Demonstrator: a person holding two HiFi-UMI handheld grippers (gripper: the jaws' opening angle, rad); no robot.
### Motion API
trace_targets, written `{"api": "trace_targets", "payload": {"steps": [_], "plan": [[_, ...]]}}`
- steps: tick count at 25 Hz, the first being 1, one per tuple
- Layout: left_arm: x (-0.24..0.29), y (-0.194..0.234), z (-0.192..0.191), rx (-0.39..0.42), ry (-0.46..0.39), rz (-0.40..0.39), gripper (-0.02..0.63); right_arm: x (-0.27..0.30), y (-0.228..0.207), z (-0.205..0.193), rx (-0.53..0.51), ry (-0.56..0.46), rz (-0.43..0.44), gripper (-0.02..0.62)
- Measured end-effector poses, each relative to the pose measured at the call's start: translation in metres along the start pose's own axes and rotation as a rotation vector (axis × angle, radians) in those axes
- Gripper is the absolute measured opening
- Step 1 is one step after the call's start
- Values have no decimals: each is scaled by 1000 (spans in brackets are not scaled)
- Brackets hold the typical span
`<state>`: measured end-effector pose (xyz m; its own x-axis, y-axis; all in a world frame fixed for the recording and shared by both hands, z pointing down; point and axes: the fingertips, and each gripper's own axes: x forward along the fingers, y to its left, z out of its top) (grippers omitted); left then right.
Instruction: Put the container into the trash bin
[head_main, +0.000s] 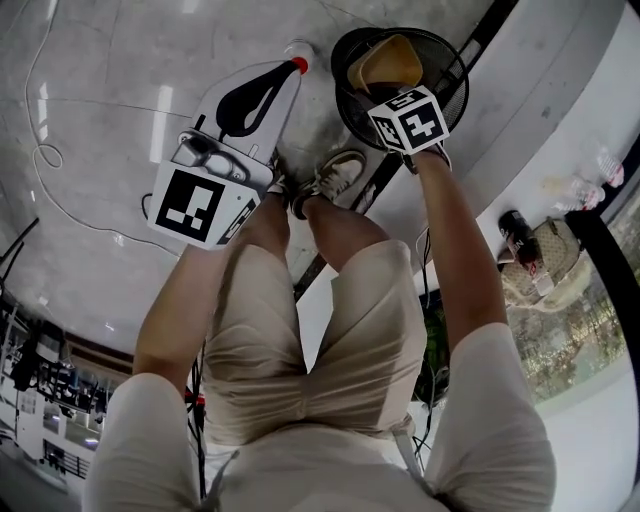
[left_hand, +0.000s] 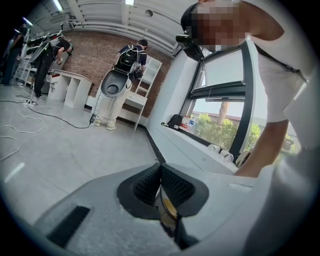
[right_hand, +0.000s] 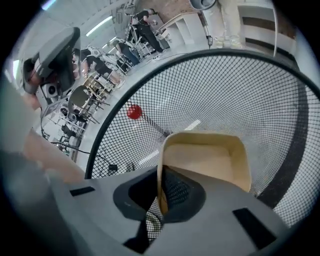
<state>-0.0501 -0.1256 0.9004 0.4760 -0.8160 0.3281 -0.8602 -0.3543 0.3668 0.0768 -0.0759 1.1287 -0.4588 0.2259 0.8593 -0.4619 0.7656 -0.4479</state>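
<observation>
My right claw (right_hand: 161, 195) is clamped on one side wall of the container (right_hand: 205, 162), with the thin wall pinched between the pads. The container is a pale tan tray, shallow, with rounded corners and a bare inside. It hangs inside the black mesh ring of the bin (right_hand: 250, 85), tipped on edge, its open face turned up toward me. Its long axis runs sideways from my jaws, across the bin's mouth. My right arm is stretched out straight and the claw points steeply down into the bin. My left claw (left_hand: 161, 192) has its jaws together with nothing in them, and I hold it just left of the bin, outside the rim.
</observation>
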Motion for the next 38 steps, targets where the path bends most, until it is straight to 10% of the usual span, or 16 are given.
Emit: {"api": "trace_targets", "payload": {"steps": [26, 38], "plan": [[-2, 25, -13, -17, 26, 35, 17, 53, -23, -27, -60, 256, 95, 39], [-12, 14, -1, -25, 27, 32, 17, 30, -23, -13, -83, 215, 14, 244]]}}
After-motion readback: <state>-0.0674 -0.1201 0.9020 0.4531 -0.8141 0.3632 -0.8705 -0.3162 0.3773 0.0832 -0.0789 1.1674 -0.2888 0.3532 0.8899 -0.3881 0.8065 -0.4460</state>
